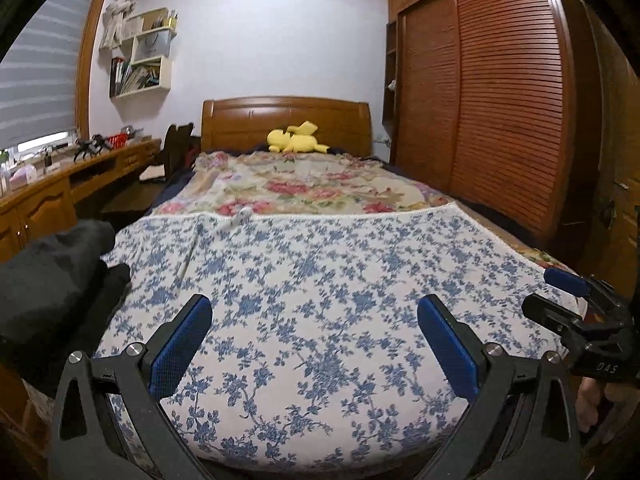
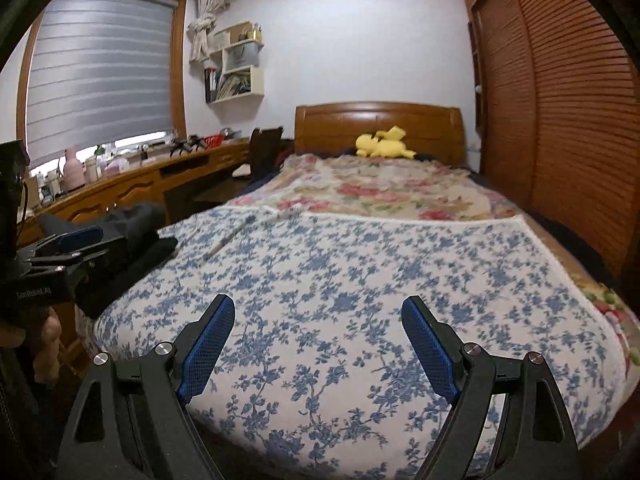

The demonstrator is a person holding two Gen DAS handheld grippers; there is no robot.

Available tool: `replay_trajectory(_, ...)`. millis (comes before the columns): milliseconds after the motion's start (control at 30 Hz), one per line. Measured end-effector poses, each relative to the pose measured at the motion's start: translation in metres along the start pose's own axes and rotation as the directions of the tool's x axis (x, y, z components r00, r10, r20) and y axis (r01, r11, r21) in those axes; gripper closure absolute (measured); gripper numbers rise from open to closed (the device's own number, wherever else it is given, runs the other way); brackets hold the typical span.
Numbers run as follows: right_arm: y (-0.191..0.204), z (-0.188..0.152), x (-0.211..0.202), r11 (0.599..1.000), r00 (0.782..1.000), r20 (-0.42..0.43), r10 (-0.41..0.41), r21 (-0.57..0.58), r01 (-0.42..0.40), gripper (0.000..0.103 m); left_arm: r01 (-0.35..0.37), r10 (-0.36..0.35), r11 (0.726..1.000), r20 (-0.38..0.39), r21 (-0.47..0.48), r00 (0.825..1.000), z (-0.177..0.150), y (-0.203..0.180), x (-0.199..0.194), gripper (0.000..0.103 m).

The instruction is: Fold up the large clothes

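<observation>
Both grippers empty above the bed, dark clothes waiting at its left edge.

The bed (image 1: 460,248), spread with a blue-flowered sheet (image 1: 320,300), is the landmark: on its left edge, beside the desk (image 1: 36,196), lies a heap of black clothes (image 1: 52,276), bunched and rumpled, with one darker flap trailing onto the sheet. It looks soft, limp and fairly thick, likely a bulky garment that will sag and drag when lifted; I would pinch it at a hem or shoulder seam, one gripper at each corner, though no seam can be made out in the heap. The left gripper (image 1: 316,340) and the right gripper (image 2: 318,344) hover over the bed's foot, jaws spread wide, nothing between the pads.
</observation>
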State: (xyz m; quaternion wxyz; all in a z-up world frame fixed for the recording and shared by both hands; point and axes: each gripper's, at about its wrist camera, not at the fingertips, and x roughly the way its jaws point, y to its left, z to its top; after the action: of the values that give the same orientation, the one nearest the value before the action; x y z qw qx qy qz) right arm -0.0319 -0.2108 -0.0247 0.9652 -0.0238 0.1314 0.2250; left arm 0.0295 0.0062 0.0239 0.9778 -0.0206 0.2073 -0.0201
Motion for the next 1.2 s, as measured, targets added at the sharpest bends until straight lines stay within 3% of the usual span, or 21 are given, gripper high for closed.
replay_trajectory(200, 0.002, 0.0, -0.039, 0.999, 0.998, 0.056, -0.029, 0.029, 0.028, 0.016, 0.015, -0.015, 1.0, 0.032, 0.01, 0.999, 0.008, -0.01, -0.017, 0.0)
replay_trajectory(433, -0.001, -0.007, -0.052, 0.997, 0.994, 0.091, -0.062, 0.054, 0.057, 0.016, 0.025, -0.026, 1.0, 0.059, 0.019, 0.998, 0.012, -0.019, -0.033, 0.0)
replay_trajectory(1200, -0.009, -0.011, -0.028, 0.997, 0.995, 0.085, -0.061, 0.057, 0.057, 0.016, 0.018, -0.018, 1.0, 0.042, 0.014, 0.999, 0.007, -0.016, -0.027, 0.0)
